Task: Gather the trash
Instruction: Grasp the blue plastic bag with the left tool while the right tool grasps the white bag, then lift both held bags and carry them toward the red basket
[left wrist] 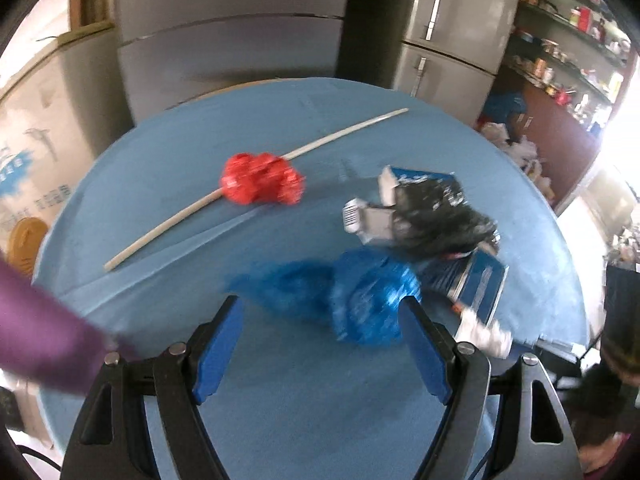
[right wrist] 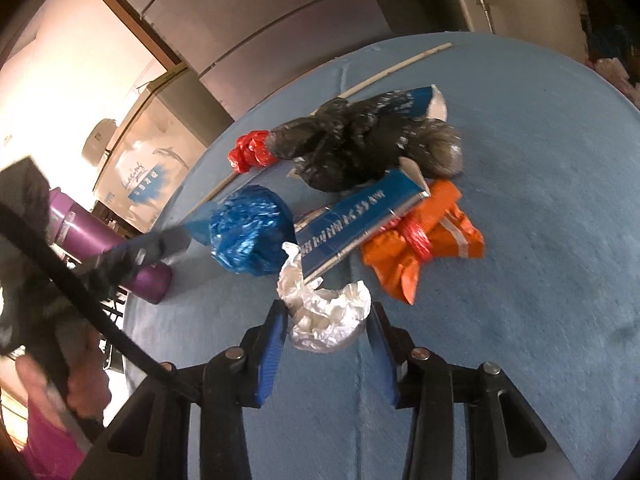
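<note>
Trash lies clustered on the round blue table (right wrist: 520, 240), largest first: black bag (right wrist: 360, 148) at twelve o'clock, blue carton (right wrist: 360, 220), orange packet (right wrist: 432, 240) at three, blue bag (right wrist: 248, 232) at nine, white crumpled plastic (right wrist: 328, 320) at six. Right gripper (right wrist: 328, 328) clamps the white plastic. Left gripper (left wrist: 320, 316) stands open beside the blue bag.

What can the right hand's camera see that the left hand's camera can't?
Only the right wrist view shows the orange wrapper and the right gripper closed on the white crumpled plastic. Only the left wrist view shows the shelves and the open left gripper near the blue bag. Both show the blue table, that blue bag, the red wrapper, the stick and the black bag.
</note>
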`<action>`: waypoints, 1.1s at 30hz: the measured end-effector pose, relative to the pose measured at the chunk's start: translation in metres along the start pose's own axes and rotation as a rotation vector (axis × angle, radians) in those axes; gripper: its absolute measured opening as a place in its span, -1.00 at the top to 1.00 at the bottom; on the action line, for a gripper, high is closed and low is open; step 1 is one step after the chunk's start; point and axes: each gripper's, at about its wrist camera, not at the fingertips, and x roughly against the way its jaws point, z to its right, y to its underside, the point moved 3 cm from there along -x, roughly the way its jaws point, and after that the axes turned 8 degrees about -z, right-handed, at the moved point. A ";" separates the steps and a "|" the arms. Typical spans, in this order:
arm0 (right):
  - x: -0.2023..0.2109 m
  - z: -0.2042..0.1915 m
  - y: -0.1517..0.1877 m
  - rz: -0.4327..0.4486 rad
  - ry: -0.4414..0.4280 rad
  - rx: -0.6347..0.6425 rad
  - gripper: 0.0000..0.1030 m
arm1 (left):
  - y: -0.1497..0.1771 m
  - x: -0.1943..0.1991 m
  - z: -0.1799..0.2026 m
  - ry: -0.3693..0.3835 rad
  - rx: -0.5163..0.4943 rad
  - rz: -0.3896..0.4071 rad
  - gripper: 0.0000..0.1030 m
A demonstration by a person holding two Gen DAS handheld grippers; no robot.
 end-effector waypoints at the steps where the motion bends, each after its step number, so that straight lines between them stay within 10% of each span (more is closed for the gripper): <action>1: 0.002 0.002 0.002 0.000 -0.005 -0.006 0.15 | -0.005 -0.006 0.003 0.013 -0.001 -0.011 -0.54; 11: 0.013 0.006 0.022 0.012 0.010 0.000 0.15 | -0.025 -0.045 0.022 0.064 0.035 -0.075 -0.54; 15: 0.014 0.007 0.026 0.011 0.005 -0.007 0.15 | -0.021 -0.057 0.027 0.057 0.032 -0.097 -0.11; 33: 0.067 0.000 0.046 0.114 0.040 0.026 0.15 | 0.032 0.011 0.050 -0.142 -0.036 0.027 -0.03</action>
